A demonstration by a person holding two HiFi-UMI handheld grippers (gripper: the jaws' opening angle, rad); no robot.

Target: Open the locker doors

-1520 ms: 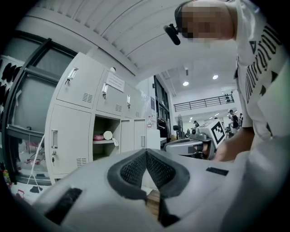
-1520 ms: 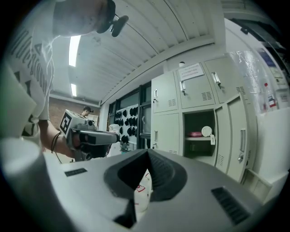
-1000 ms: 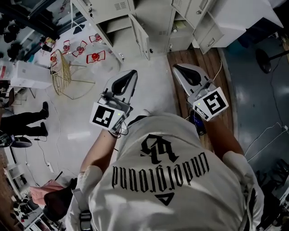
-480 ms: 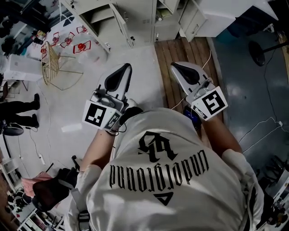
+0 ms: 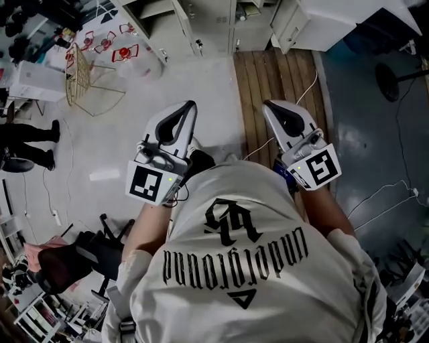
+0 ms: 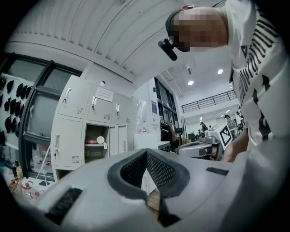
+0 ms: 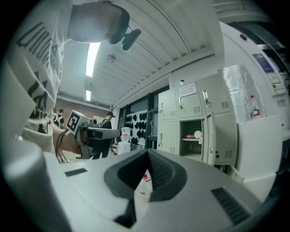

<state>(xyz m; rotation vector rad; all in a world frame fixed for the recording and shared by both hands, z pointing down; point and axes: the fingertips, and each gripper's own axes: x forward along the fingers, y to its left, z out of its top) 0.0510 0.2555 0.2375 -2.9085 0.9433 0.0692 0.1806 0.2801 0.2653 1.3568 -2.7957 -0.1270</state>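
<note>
The grey lockers [image 5: 201,20] stand at the top edge of the head view, well beyond both grippers. In the left gripper view the lockers [image 6: 90,127] have one compartment [image 6: 96,144] standing open, with small items on its shelf. The right gripper view shows that same open compartment [image 7: 194,136] with its door [image 7: 209,138] swung out. My left gripper [image 5: 190,105] and right gripper [image 5: 268,105] are held level in front of the person's chest, side by side. Both are shut with nothing between their jaws, as the left gripper [image 6: 146,152] and right gripper [image 7: 148,152] views show.
A gold wire chair [image 5: 84,80] and red items [image 5: 124,52] sit on the floor at upper left. A wooden floor strip [image 5: 281,80] runs ahead of the right gripper, beside a white cabinet [image 5: 335,23]. A person [image 5: 27,144] stands at left; a black office chair [image 5: 74,258] is at lower left.
The lockers have slid toward the top edge of the head view as the person and both grippers drew back from them. Both grippers stay shut and empty.
</note>
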